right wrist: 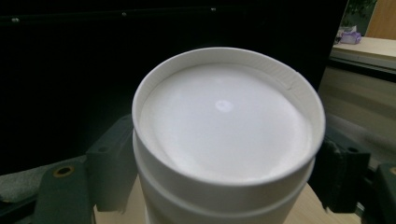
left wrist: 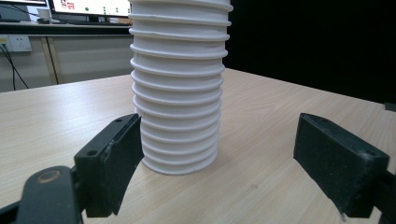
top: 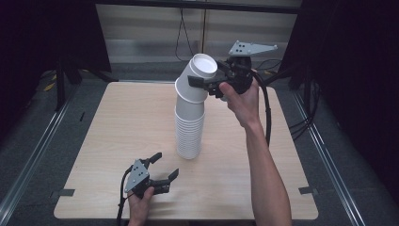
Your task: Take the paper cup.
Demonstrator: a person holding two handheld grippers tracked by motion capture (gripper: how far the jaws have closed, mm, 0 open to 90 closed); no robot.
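Top cup (top: 196, 79) tilted off stack (top: 189, 132), clamped by right tongs (top: 207, 84), left tongs (top: 163, 166) held wide open and empty, low on surface (top: 117, 127) near stack base

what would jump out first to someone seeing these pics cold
A tall stack of upside-down white paper cups stands mid-table on the pale wooden table. The right hand-held gripper clamps the top white cup, tilted off the stack. The left hand-held gripper rests open near the table's front edge, pointing at the stack's base.
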